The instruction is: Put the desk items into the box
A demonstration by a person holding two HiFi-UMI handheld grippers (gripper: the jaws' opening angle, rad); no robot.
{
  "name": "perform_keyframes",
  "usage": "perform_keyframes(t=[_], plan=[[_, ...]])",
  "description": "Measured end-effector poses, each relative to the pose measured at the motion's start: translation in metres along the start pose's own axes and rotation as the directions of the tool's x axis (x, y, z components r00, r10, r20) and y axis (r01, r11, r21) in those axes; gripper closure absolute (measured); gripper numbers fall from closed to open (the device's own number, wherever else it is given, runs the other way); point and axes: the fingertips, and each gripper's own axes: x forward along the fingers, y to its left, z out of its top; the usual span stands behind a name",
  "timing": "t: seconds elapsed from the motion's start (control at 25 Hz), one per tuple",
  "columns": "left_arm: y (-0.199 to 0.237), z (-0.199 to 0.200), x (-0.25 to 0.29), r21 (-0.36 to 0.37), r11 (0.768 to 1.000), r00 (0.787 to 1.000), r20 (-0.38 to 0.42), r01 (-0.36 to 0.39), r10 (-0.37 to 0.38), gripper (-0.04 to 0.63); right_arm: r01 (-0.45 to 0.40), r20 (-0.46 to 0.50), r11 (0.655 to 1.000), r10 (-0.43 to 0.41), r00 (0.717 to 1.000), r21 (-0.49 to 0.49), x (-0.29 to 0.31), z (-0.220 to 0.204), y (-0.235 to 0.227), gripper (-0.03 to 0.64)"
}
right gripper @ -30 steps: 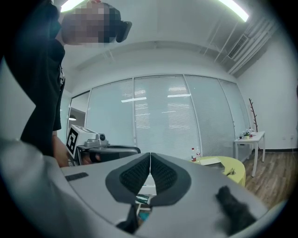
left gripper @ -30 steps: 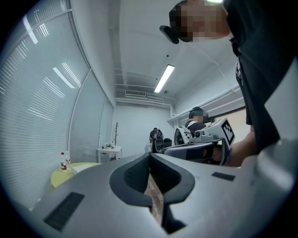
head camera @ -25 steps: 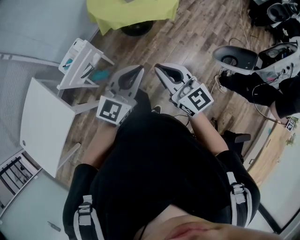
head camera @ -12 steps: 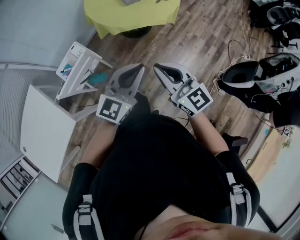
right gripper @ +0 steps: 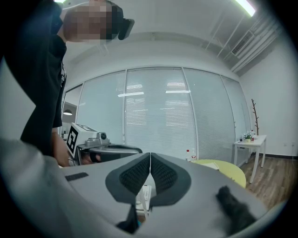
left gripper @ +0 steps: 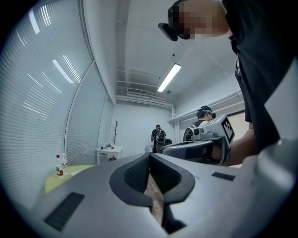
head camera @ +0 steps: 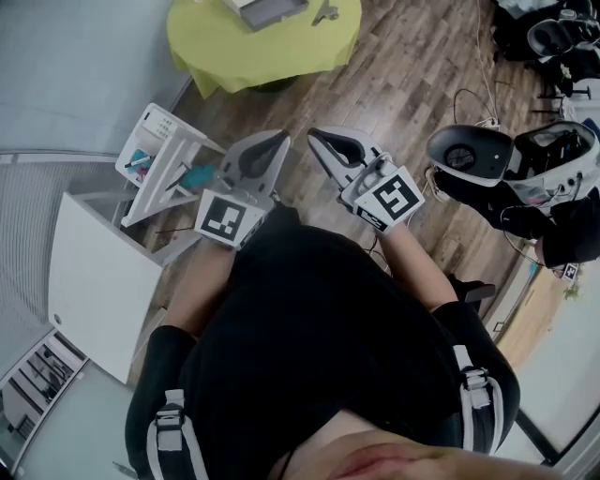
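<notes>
Both claws are held out side by side in front of the person's black-clad body, above the wooden floor (head camera: 394, 84). The left claw (head camera: 277, 142) has its two jaws closed tip to tip with nothing between them; only floor shows through the slot behind the pads in its own view. The right claw (head camera: 319, 141) is likewise closed and holds nothing. Their long axes run away from the person and lean inward, so the tips sit near each other but apart. Both point towards the round yellow-green worktop (head camera: 253, 47) at the top of the head view.

On that worktop lies a grey box (head camera: 270, 9), open on top and cut off by the picture's upper edge. What shows of its long side runs roughly across the picture, slightly tilted. Just to its right lies a small grey item (head camera: 324, 11), too small to name, apart from the box. Both are well apart from the claws.

A bottle (left gripper: 58, 166) with a red cap stands upright on the worktop's near edge in the left gripper view. To the person's left are a white rack (head camera: 155, 141), tilted, and a white table (head camera: 94, 272).
</notes>
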Motion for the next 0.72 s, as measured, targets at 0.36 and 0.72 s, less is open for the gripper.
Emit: perform_keyframes(t=[0.36,0.72], plan=[[0.044,0.003,0.004,0.007,0.999,0.999,-0.017,0.051,-0.051,0.583,0.041,-0.020,0.999,-0.041,0.999,-0.009,0.040,0.003,-0.015,0.600],[0.072,0.003,0.008,-0.002,0.996,0.996,-0.026,0.088,-0.088,0.583,0.085,-0.035,0.996,-0.086,0.996,-0.017,0.061,0.001,-0.024,0.600]])
